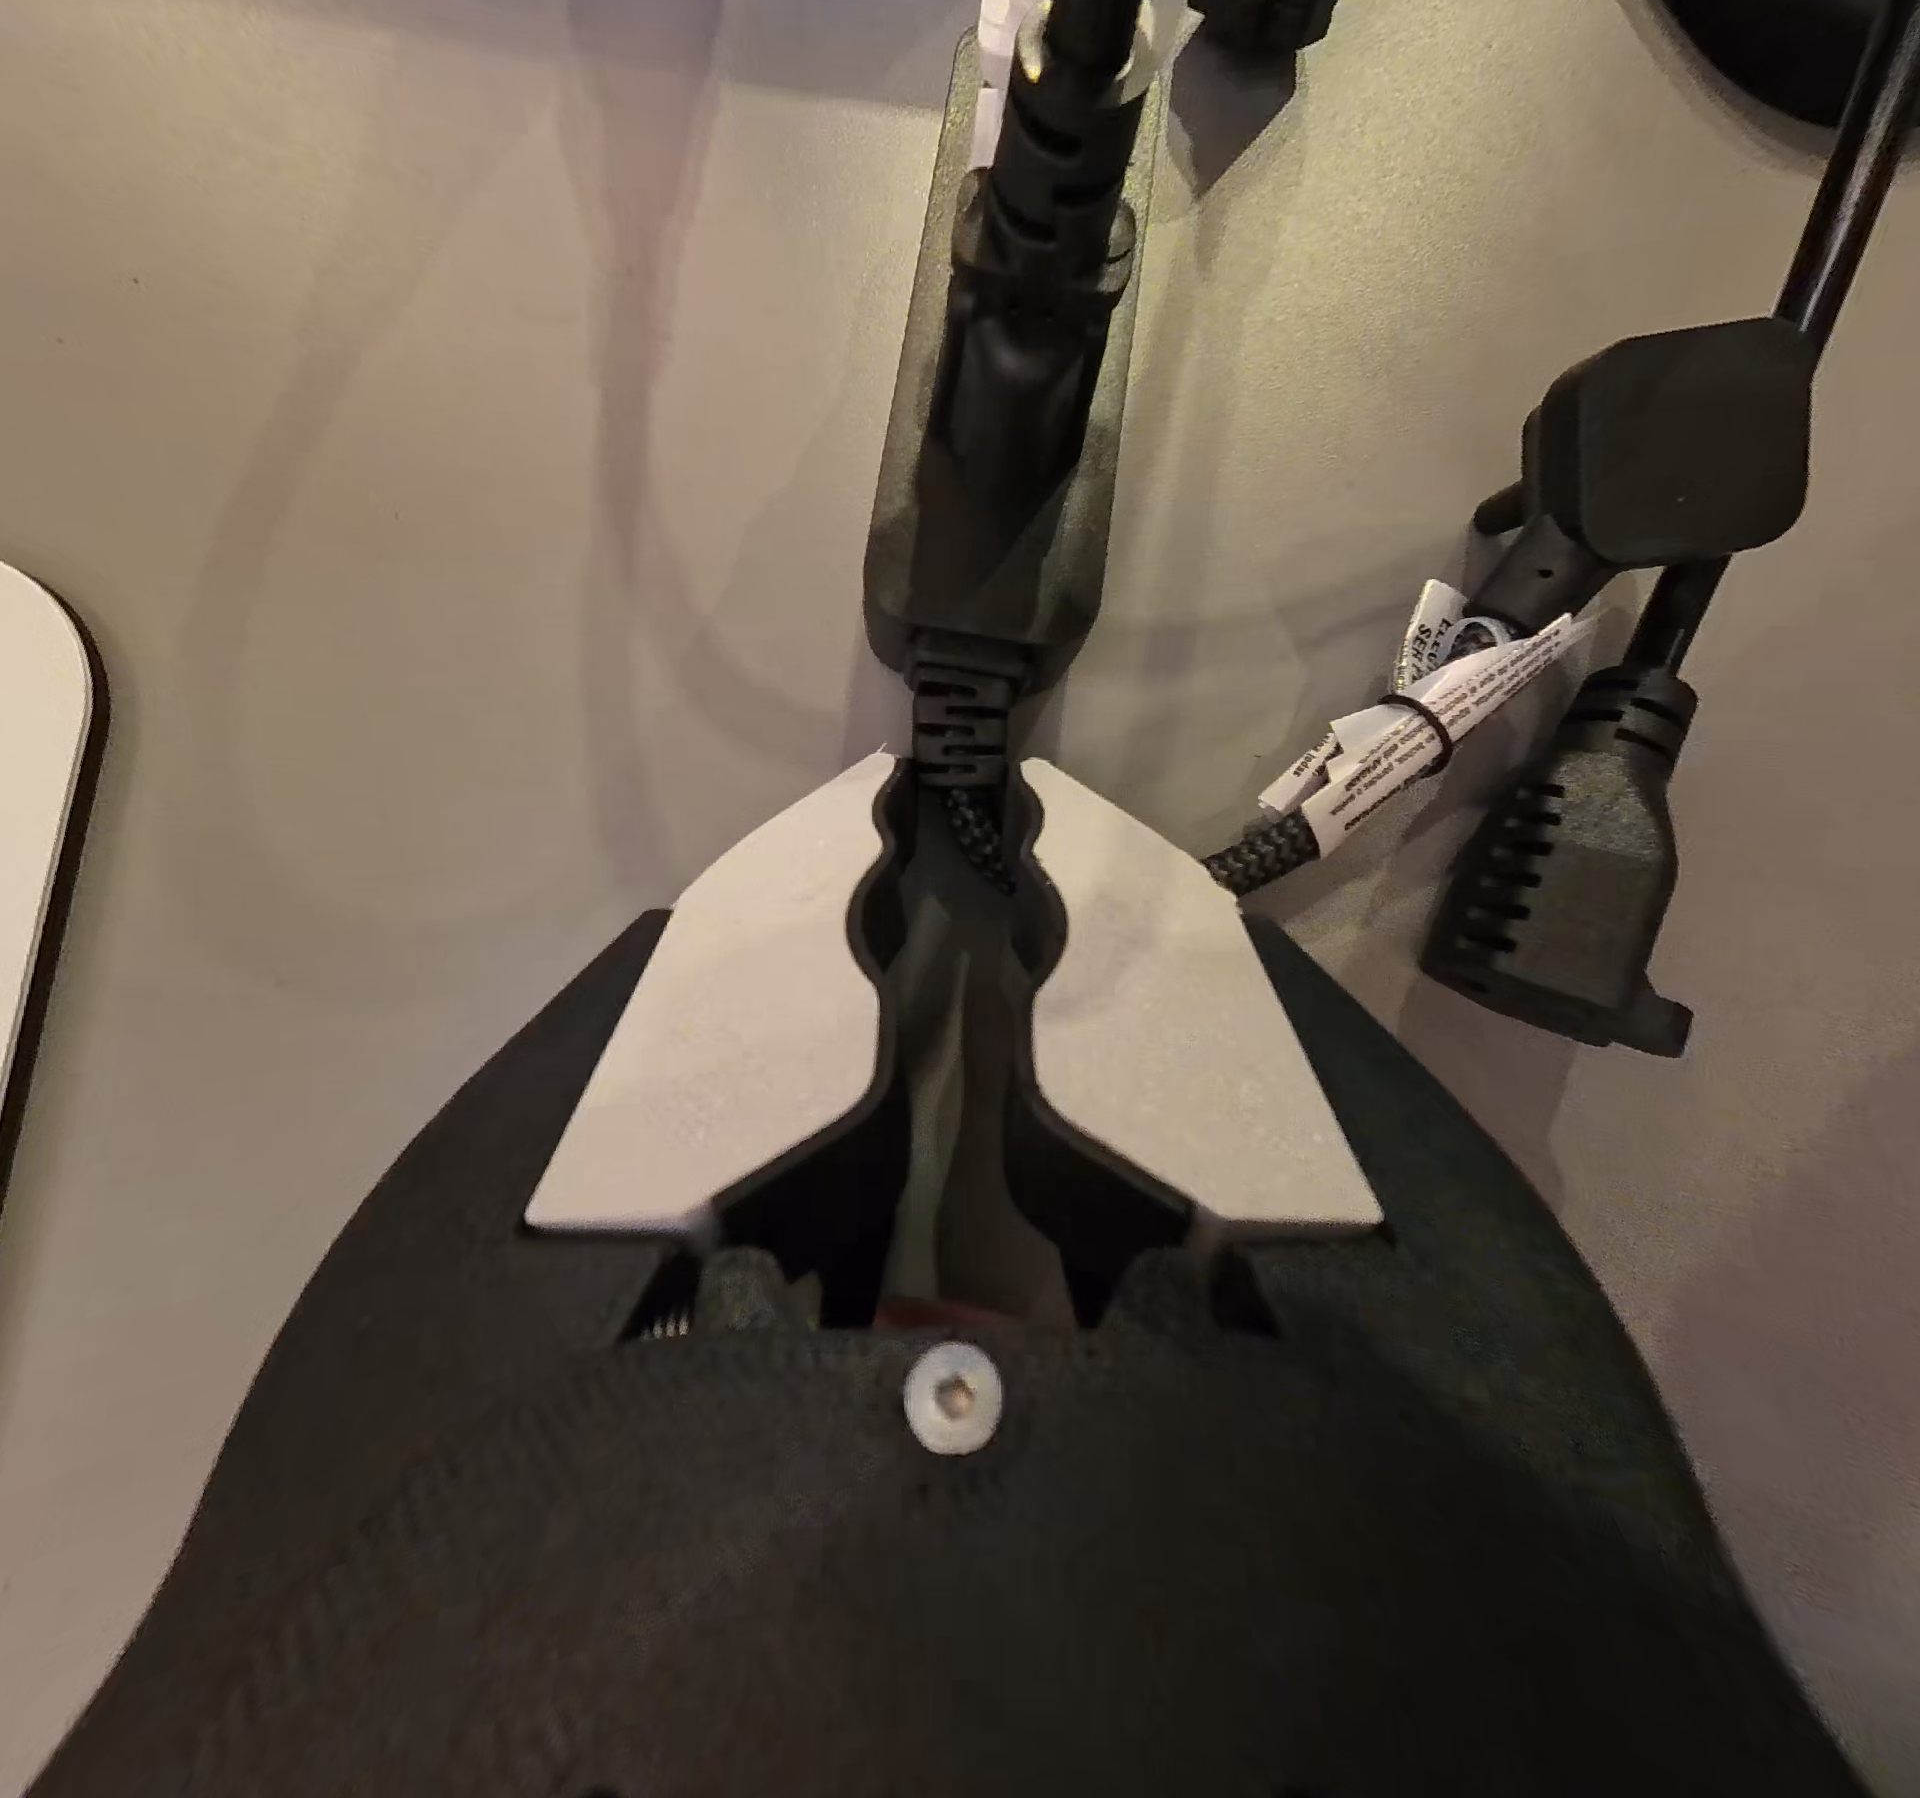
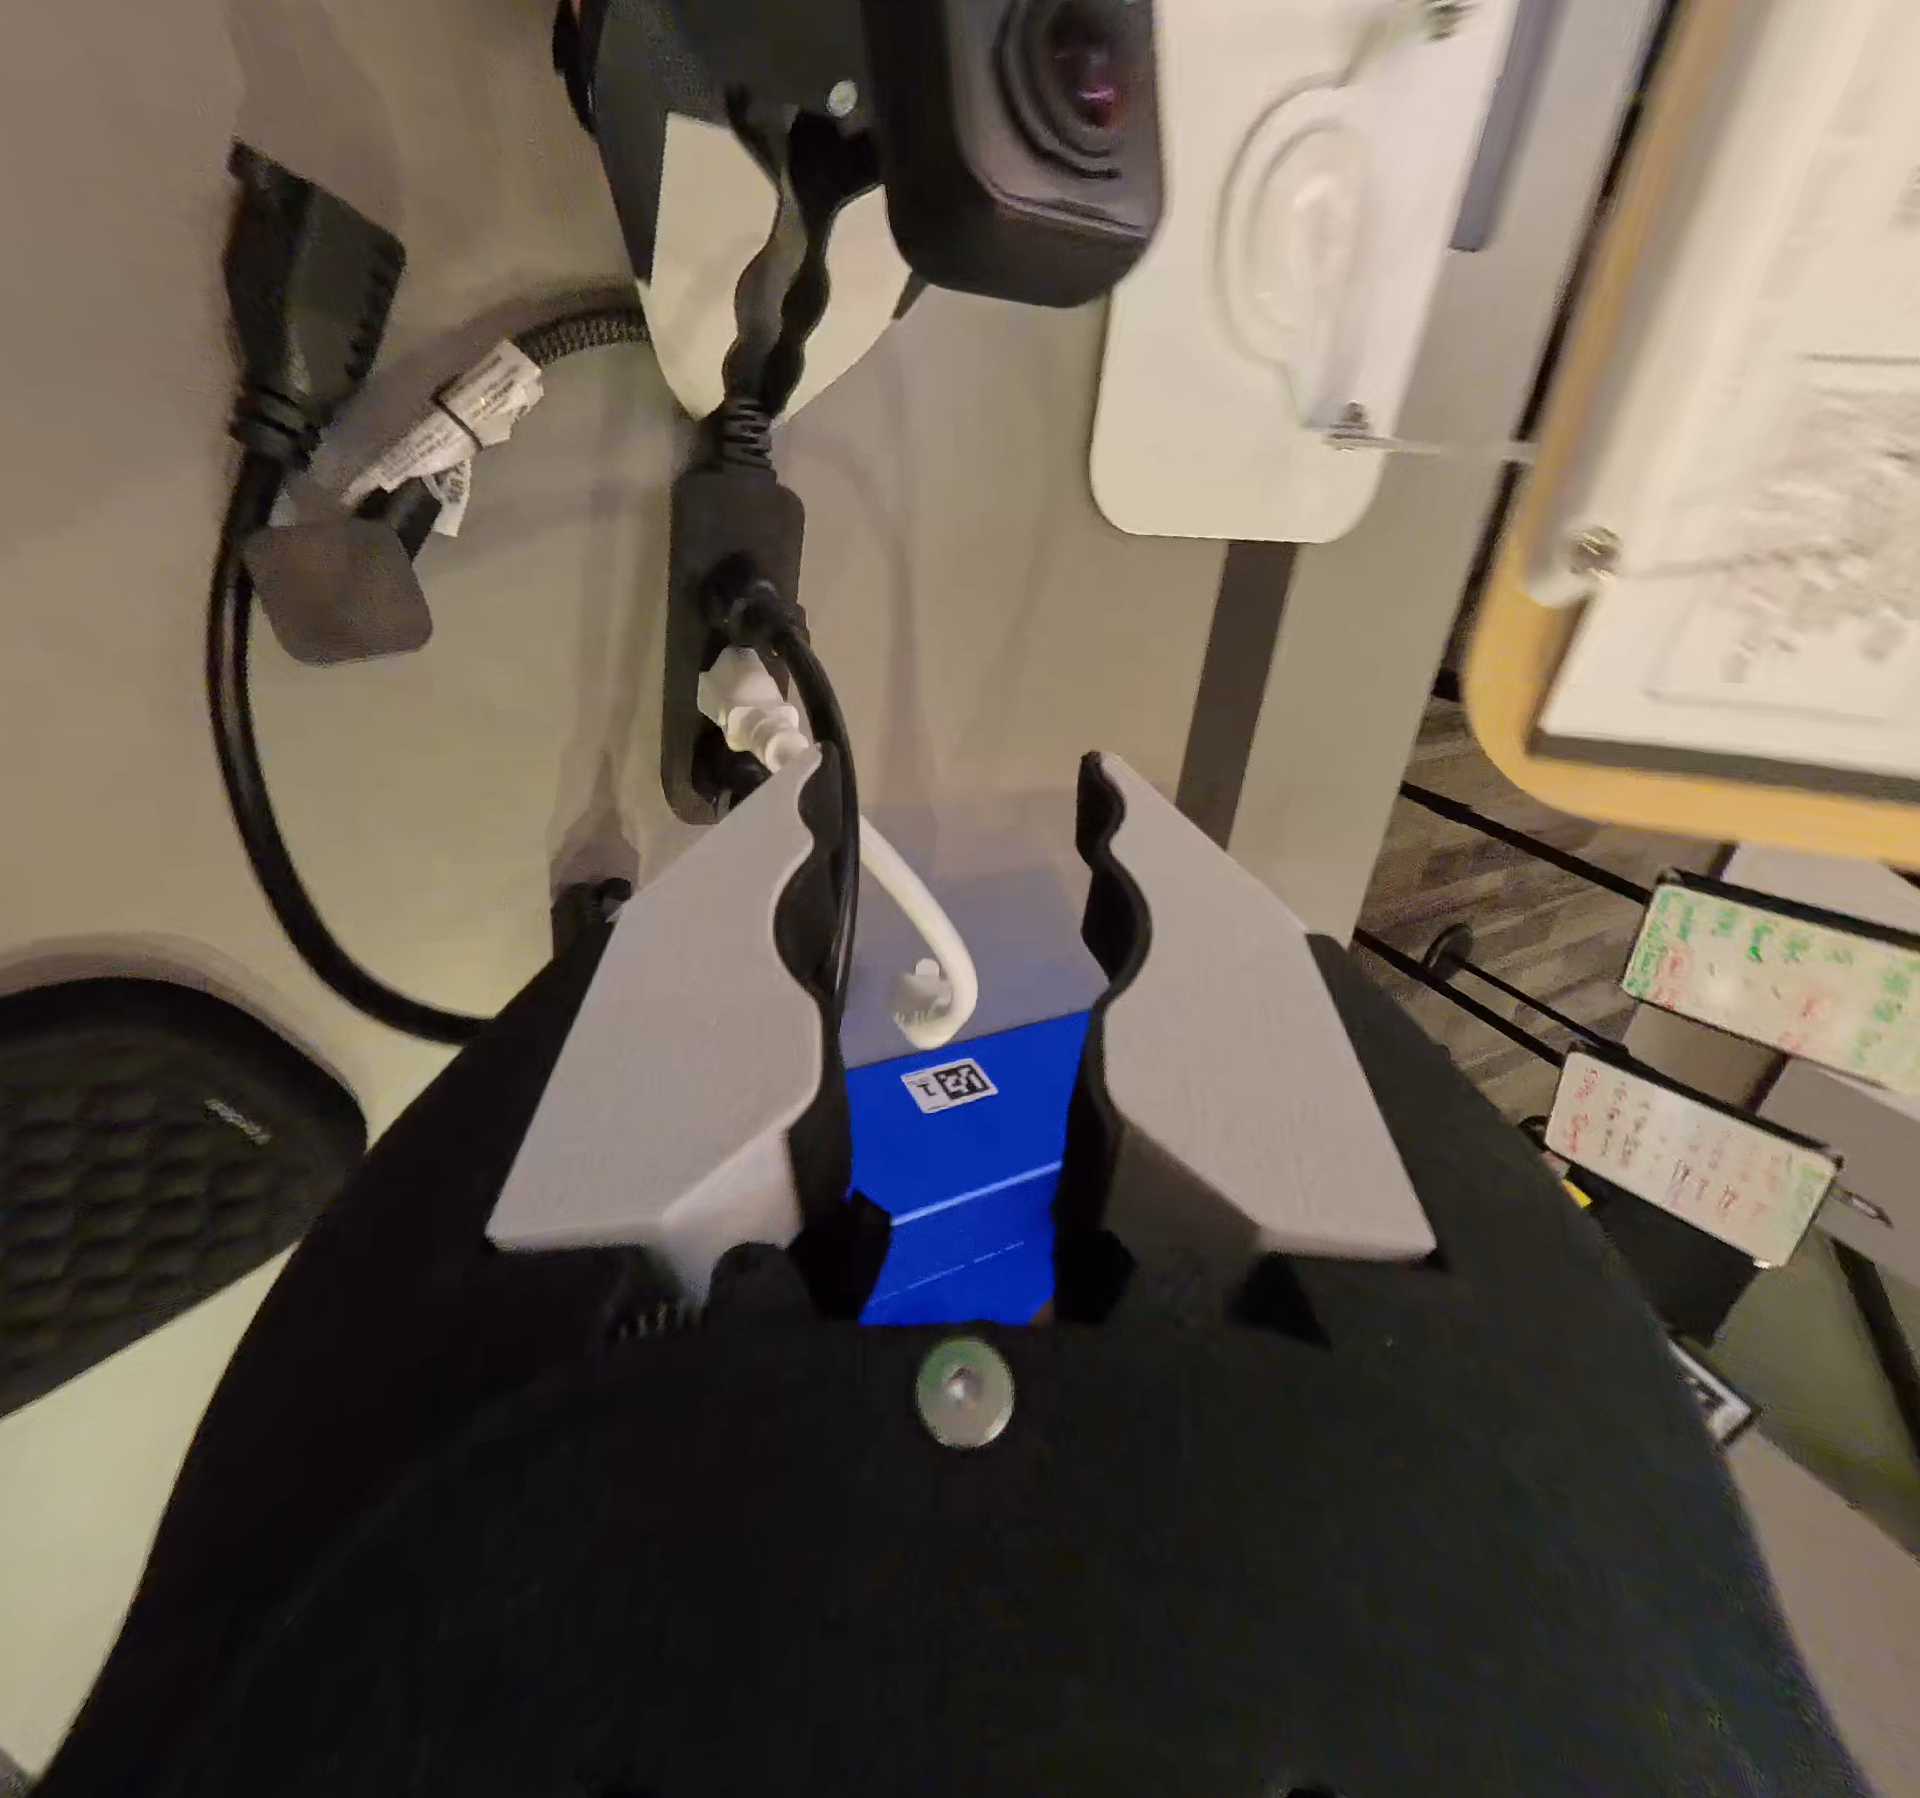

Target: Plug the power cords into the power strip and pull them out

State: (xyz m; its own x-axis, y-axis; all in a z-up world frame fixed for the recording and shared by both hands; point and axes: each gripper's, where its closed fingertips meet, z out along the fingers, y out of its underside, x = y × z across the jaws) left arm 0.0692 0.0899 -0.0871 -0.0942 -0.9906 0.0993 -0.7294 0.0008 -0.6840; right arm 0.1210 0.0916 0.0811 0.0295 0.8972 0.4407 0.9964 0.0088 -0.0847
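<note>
Black and long, the power strip lies flat on the pale desk, with a black cord and a white plug stuck in it. The left hand-held gripper is squeezed tight on the strip's woven cable at its near end. The right hand-held gripper is wide apart and holds nothing, just beside the strip's other end, and two loose black plugs lie close by.

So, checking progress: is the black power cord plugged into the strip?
Plugged in: the black plug sits seated in the power strip, beside a white plug.
</note>
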